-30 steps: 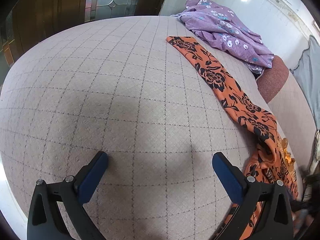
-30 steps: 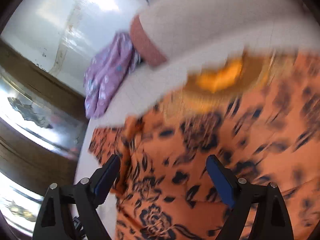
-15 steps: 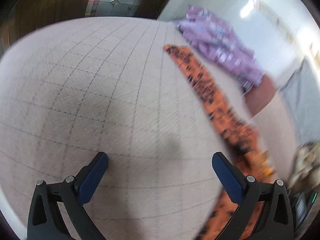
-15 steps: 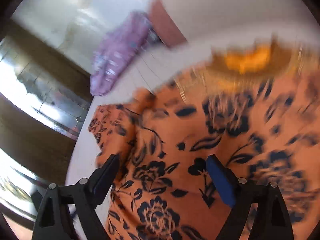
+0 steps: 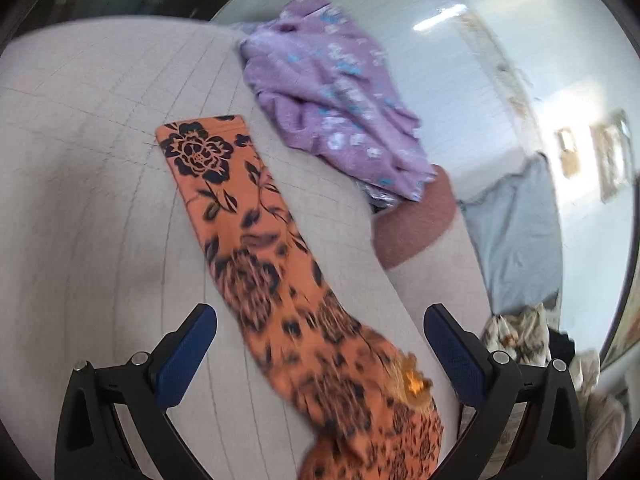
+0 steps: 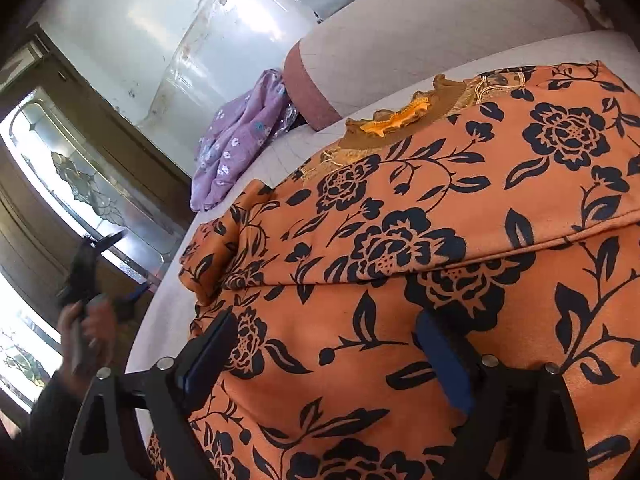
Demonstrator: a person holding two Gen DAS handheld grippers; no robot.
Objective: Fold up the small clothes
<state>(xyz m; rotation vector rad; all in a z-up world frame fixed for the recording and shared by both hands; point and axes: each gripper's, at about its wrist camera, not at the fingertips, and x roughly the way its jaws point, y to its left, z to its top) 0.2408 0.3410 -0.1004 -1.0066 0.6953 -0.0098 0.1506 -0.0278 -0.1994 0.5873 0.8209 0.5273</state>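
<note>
Orange floral top [image 6: 420,240] spread on the checked beige bed cover [image 5: 100,200], one long sleeve [image 5: 224,184] stretched toward the purple flowered garment [image 5: 332,96] beside a reddish bolster [image 5: 412,220]. Left gripper [image 5: 320,348] above the sleeve, jaws wide, holding nothing. Right gripper [image 6: 320,344] over the top's body, jaws wide, nothing pinched.

A pale bed [image 5: 88,184] with a thin grid pattern carries the clothes. An orange flowered garment [image 6: 420,240] lies spread on it, a crumpled purple garment [image 5: 332,96] farther back beside a bolster [image 6: 360,56].
</note>
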